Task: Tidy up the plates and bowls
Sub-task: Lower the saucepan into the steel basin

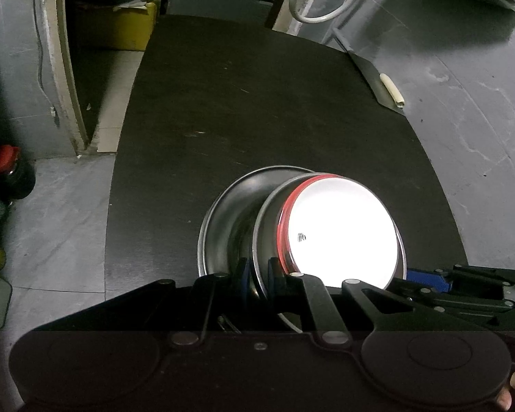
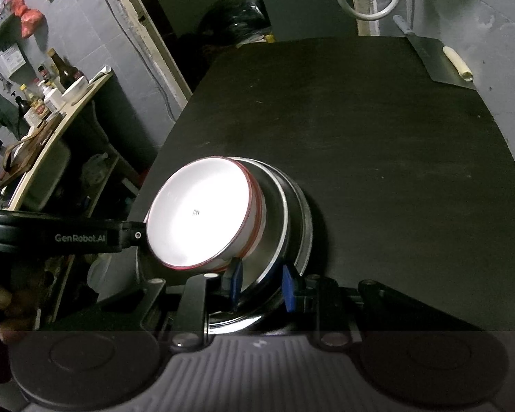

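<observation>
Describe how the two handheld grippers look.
Both are matte black linkage frames with silver rivets and blue finger pads. The left gripper has round black discs on its body and white "GenRobot.AI" lettering on its side; the right gripper has a ribbed grey centre panel.

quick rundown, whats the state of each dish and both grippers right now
white bowl: red-rimmed, nested inside a steel bowl, empty
inner steel bowl: holds the white bowl, rim pinched on both sides
steel plate: under the stack, tilted
left gripper: shut on the steel bowl rim
right gripper: shut on the steel rims on the opposite side
black table: bare apart from the stack and a cleaver at the far edge
</observation>
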The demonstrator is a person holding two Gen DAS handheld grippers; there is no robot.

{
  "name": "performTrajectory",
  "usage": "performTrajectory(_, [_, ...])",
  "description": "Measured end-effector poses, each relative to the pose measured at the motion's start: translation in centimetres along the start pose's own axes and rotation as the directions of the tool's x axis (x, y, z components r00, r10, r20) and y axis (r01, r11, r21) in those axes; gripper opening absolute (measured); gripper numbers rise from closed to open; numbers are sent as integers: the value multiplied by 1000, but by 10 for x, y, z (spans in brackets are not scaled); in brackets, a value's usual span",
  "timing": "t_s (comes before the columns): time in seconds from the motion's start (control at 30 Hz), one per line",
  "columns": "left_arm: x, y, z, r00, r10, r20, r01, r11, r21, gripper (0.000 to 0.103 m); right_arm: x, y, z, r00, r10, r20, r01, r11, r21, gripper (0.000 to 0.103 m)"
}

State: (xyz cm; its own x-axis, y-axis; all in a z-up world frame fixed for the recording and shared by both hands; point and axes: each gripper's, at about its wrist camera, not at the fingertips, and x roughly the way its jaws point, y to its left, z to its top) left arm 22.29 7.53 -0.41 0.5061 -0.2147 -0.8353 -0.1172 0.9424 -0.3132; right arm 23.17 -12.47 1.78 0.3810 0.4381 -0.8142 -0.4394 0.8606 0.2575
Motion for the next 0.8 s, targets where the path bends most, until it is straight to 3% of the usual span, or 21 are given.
performTrajectory(0.8, [-5, 5, 0, 999, 41, 25, -41, 999, -10, 10, 8, 7, 3, 1000, 23, -1, -23, 1000, -11, 28])
